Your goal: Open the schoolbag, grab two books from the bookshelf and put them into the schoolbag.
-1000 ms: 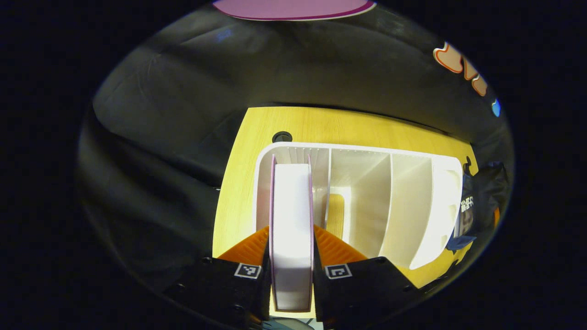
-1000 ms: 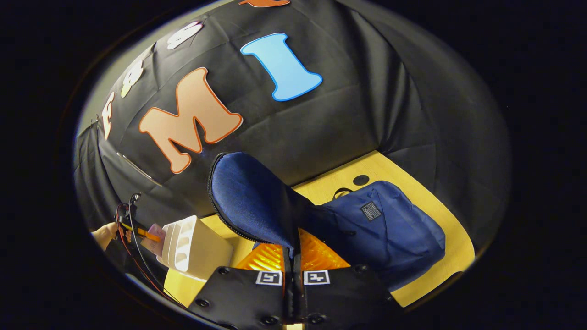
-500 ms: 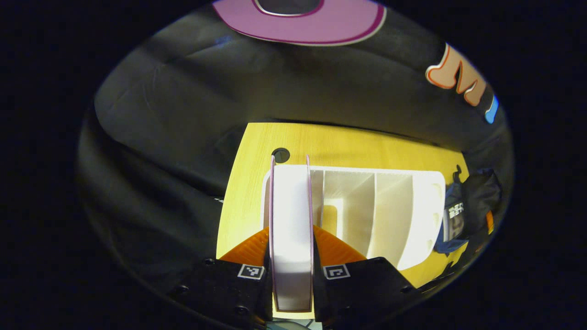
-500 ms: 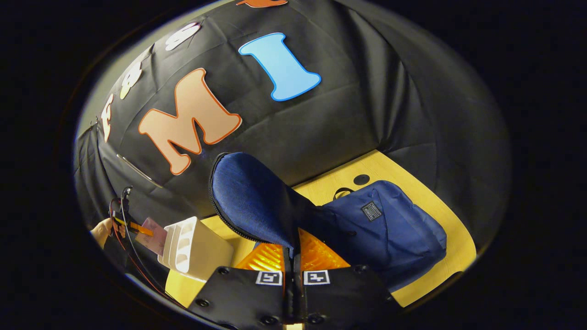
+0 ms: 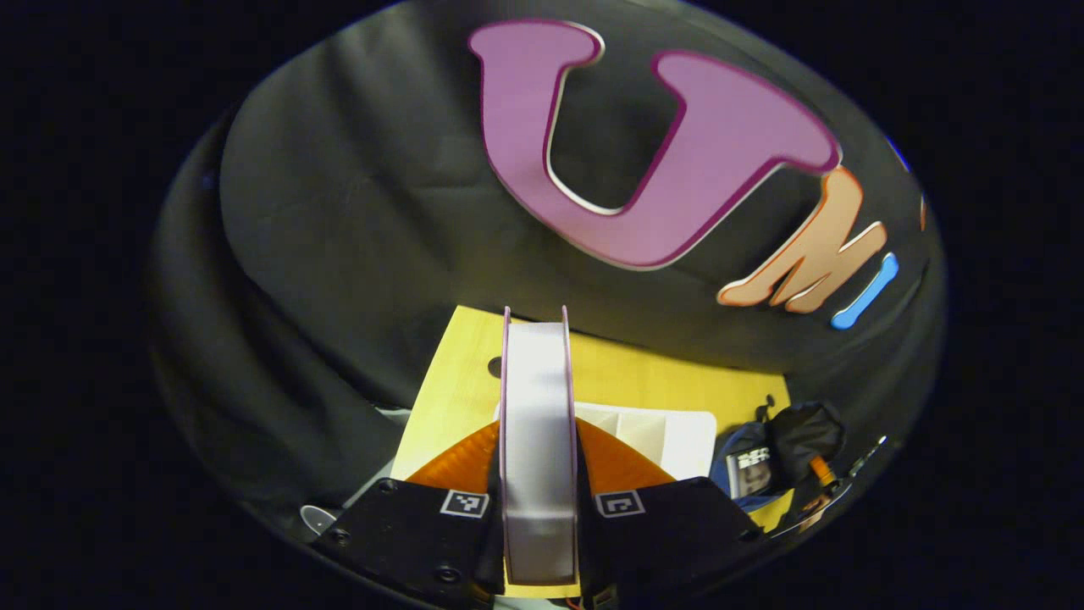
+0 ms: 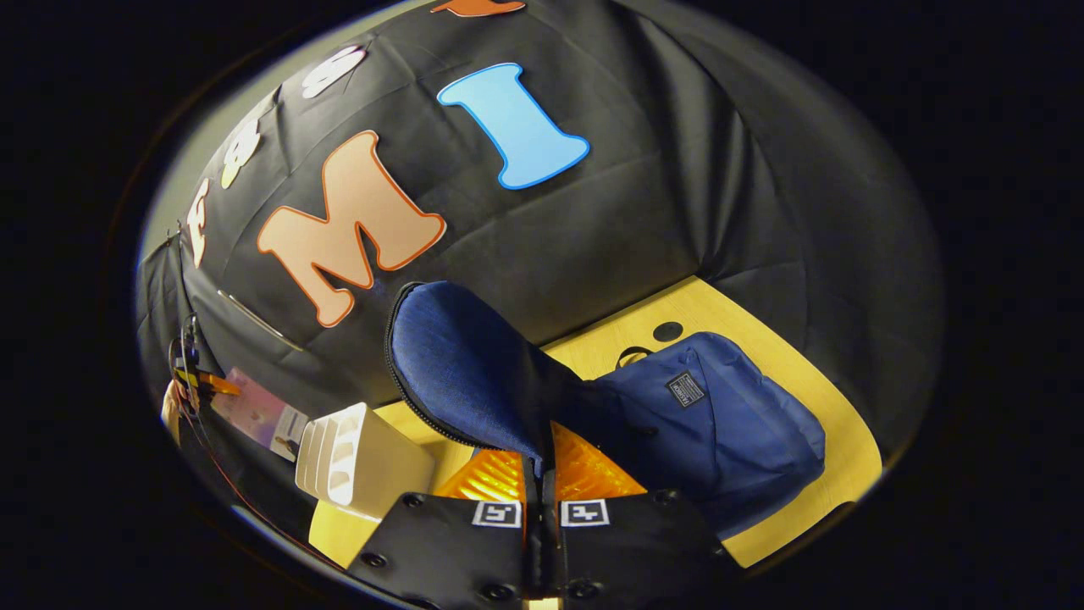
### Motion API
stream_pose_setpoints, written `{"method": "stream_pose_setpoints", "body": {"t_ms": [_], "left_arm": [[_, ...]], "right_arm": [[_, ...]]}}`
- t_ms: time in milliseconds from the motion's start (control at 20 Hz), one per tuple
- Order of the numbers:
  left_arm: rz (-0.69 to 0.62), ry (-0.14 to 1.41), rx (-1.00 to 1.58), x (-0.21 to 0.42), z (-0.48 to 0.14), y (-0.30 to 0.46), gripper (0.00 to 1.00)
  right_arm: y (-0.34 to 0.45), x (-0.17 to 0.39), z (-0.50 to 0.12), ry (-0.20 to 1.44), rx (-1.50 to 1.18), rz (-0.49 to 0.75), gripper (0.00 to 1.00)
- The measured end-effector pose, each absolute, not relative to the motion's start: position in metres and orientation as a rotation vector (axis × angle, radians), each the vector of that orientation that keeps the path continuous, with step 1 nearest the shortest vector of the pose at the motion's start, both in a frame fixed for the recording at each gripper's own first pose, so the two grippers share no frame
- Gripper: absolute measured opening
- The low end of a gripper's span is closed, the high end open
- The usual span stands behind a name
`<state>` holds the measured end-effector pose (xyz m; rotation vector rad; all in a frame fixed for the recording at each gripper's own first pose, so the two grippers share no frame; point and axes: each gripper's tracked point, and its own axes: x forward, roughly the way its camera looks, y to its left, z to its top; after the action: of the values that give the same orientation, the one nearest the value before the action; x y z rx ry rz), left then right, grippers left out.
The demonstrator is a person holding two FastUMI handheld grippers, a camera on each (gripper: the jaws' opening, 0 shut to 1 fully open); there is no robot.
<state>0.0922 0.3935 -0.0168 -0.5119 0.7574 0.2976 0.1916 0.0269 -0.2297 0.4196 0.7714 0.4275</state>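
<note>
A book (image 5: 537, 440) with pink covers is clamped between the closed fingers of the left gripper (image 5: 539, 508), page edges toward the camera, and is held above the white bookshelf (image 5: 669, 432) on the desk (image 5: 440, 398), probably so it can be carried clear of the dividers. In the right gripper view the same book (image 6: 258, 413) is seen in the air, beside and above the bookshelf (image 6: 364, 462). The right gripper (image 6: 540, 496) is closed on the flap (image 6: 466, 373) of the blue schoolbag (image 6: 720, 424), which is held raised, presumably to keep the mouth open for the book. A small patch (image 6: 687, 390) is sewn on the bag; its writing cannot be read.
</note>
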Motion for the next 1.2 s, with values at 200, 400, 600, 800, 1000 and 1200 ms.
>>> {"method": "stream_pose_setpoints", "body": {"t_ms": [200, 400, 600, 800, 1000, 1200], "left_arm": [[0.253, 0.645, -0.709, 0.089, 0.011, 0.380, 0.31], [0.209, 0.550, -0.935, 0.087, 0.001, 0.353, 0.30], [0.158, 0.500, -1.074, 0.094, -0.016, 0.320, 0.31], [0.084, 0.467, -1.147, 0.110, -0.026, 0.279, 0.31], [0.015, 0.479, -1.219, 0.134, -0.045, 0.220, 0.31], [-0.041, 0.548, -1.256, 0.158, -0.080, 0.153, 0.31]], "right_arm": [[0.028, 0.192, -0.230, 0.772, 0.419, 0.430, 0.04], [0.028, 0.191, -0.231, 0.775, 0.411, 0.434, 0.03], [0.027, 0.191, -0.231, 0.776, 0.406, 0.435, 0.04], [0.028, 0.191, -0.231, 0.779, 0.412, 0.435, 0.03], [0.028, 0.190, -0.230, 0.782, 0.409, 0.437, 0.03], [0.027, 0.193, -0.225, 0.780, 0.417, 0.437, 0.04]]}}
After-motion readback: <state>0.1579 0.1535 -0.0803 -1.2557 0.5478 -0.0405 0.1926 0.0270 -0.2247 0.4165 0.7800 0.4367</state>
